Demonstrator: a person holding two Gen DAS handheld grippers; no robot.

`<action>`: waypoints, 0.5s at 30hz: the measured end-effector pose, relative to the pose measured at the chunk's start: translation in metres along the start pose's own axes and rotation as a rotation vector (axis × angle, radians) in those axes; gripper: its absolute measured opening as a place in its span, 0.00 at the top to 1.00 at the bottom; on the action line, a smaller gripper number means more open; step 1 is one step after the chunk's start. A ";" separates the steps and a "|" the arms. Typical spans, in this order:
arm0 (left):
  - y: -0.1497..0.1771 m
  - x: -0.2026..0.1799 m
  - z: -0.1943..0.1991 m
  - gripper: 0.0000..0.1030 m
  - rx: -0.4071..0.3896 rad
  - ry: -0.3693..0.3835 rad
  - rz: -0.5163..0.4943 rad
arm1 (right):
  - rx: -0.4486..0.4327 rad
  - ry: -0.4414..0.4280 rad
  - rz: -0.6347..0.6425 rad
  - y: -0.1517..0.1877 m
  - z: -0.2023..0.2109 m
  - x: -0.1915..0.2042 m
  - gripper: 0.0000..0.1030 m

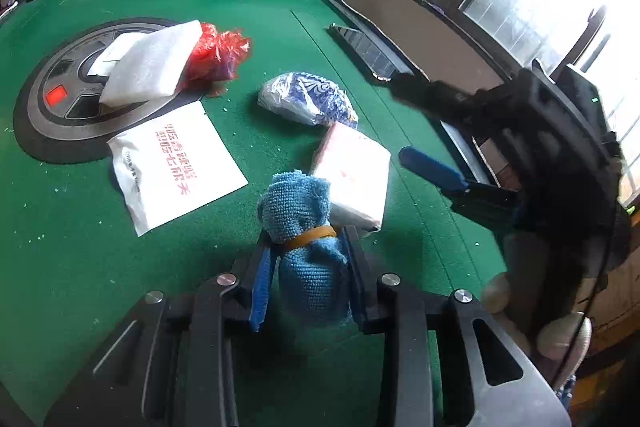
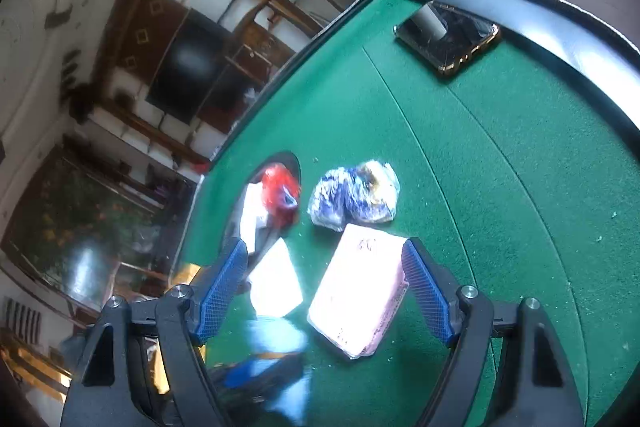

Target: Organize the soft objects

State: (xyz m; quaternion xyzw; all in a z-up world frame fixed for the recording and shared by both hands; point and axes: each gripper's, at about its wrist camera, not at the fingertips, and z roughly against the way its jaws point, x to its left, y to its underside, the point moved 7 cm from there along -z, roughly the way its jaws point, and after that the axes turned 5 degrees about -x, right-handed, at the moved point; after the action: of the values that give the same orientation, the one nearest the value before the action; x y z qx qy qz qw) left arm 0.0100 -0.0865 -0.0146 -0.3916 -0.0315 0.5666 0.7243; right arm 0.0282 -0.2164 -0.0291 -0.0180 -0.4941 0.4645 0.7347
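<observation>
Left wrist view looked down on the green felt worktop (image 1: 120, 267), the biggest thing in sight, with a round grey control panel (image 1: 48, 115) set into its middle. On that panel lay a white padded packet (image 1: 152, 67) with a crumpled red plastic bag (image 1: 218, 53) touching its far end. Just beside the panel lay a flat white pouch (image 1: 176, 163) printed with red characters. Nearer the window side sat a pink-and-white tissue pack (image 1: 356, 179), and just beyond it a blue-and-white patterned bag (image 1: 308, 99). A dark phone (image 2: 448, 39) lay near the worktop's edge, well apart from the rest.

The left tongs (image 1: 306, 251) had closed on the blue cloth roll (image 1: 304, 227); both blue pads pressed its sides, and the roll stood between them with its top leaning against the tissue pack. It was a knitted, towel-like bundle, cinched at the waist by a tan rubber band (image 1: 312, 237).

The right tongs (image 2: 324, 287) stood wide apart and gripped nothing; in the right wrist view the tissue pack lay between the fingers, close to one pad, though I could not tell whether it touched. The cloth roll showed only as a blue blur below.
</observation>
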 end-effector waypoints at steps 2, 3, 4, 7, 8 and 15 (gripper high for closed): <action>0.001 0.005 0.022 0.72 -0.026 0.029 0.023 | 0.027 0.027 0.028 0.005 -0.006 0.002 0.27; 0.001 0.008 0.032 0.72 -0.038 0.046 0.033 | 0.035 0.042 0.047 0.007 -0.009 0.004 0.27; 0.000 0.012 0.043 0.72 -0.054 0.056 0.042 | 0.045 0.057 0.071 0.010 -0.012 0.006 0.27; 0.003 0.029 0.080 0.71 -0.104 0.058 0.055 | 0.068 0.102 0.134 0.017 -0.020 0.012 0.27; 0.005 0.035 0.089 0.71 -0.120 0.050 0.059 | 0.074 0.119 0.153 0.019 -0.022 0.013 0.27; 0.020 0.099 0.154 0.71 -0.226 -0.057 0.124 | 0.076 0.218 0.250 0.027 -0.029 0.012 0.27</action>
State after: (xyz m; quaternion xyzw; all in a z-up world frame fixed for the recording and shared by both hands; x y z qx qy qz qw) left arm -0.0460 0.0805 0.0402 -0.4556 -0.0912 0.6141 0.6380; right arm 0.0327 -0.1803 -0.0486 -0.1019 -0.3874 0.5657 0.7208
